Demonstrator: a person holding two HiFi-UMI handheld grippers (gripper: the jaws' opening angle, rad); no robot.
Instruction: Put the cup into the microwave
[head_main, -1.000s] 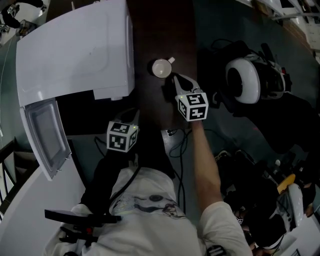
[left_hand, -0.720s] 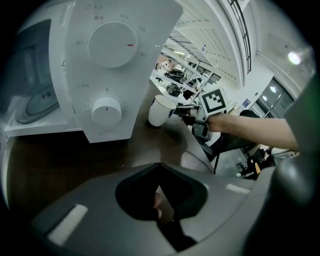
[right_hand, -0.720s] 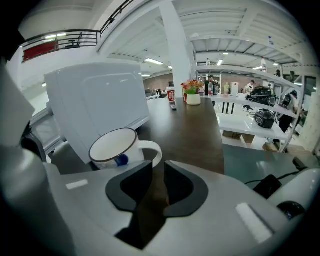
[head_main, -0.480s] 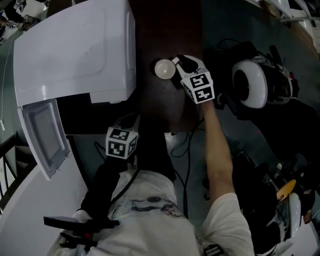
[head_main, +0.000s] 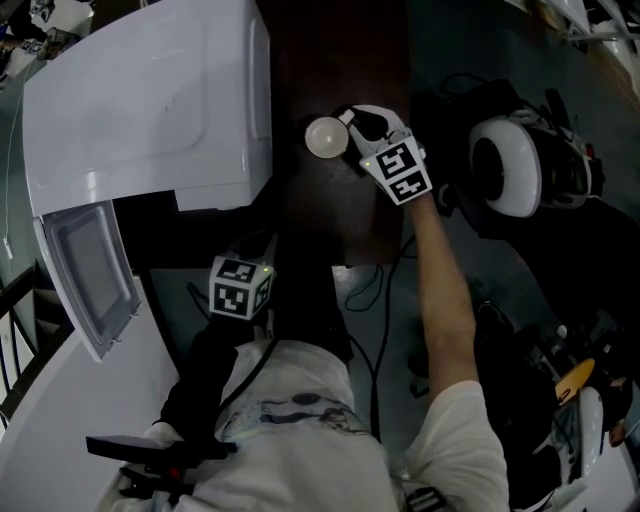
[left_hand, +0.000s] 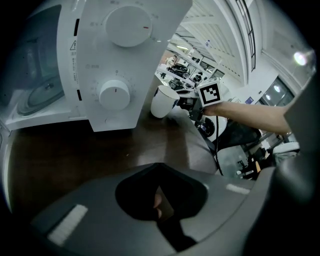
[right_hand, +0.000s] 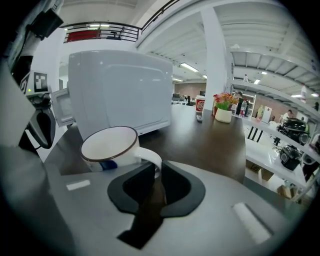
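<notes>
– Cup (head_main: 325, 137) first: where does it stand?
– Upright on the dark brown table (head_main: 330, 60), upper middle of the head view, just right of the white microwave (head_main: 150, 100) and apart from it. It is white with a dark rim, and its handle points to the right of the frame.
– And the right gripper (head_main: 352, 128)?
– At that handle. In the right gripper view the cup (right_hand: 107, 147) sits left of centre, and its handle runs down into the narrow gap of the right gripper (right_hand: 156, 170). The jaws have just been closing and now pinch the handle between them.
– Is the cup off the table?
– I cannot tell; from above it looks to be resting there.
– What of the left gripper (head_main: 258, 243)?
– Lower, left of centre in the head view, over the near table edge and well apart from the cup. In its own view the left gripper (left_hand: 159, 186) has its jaws together with nothing between them.
– Is the microwave ready?
– Its door (head_main: 90, 270) hangs open at the left edge of the head view. The left gripper view shows the microwave (left_hand: 100, 60) front at upper left with two round dials, one above the other, and the cup (left_hand: 162, 101) just right of it.
</notes>
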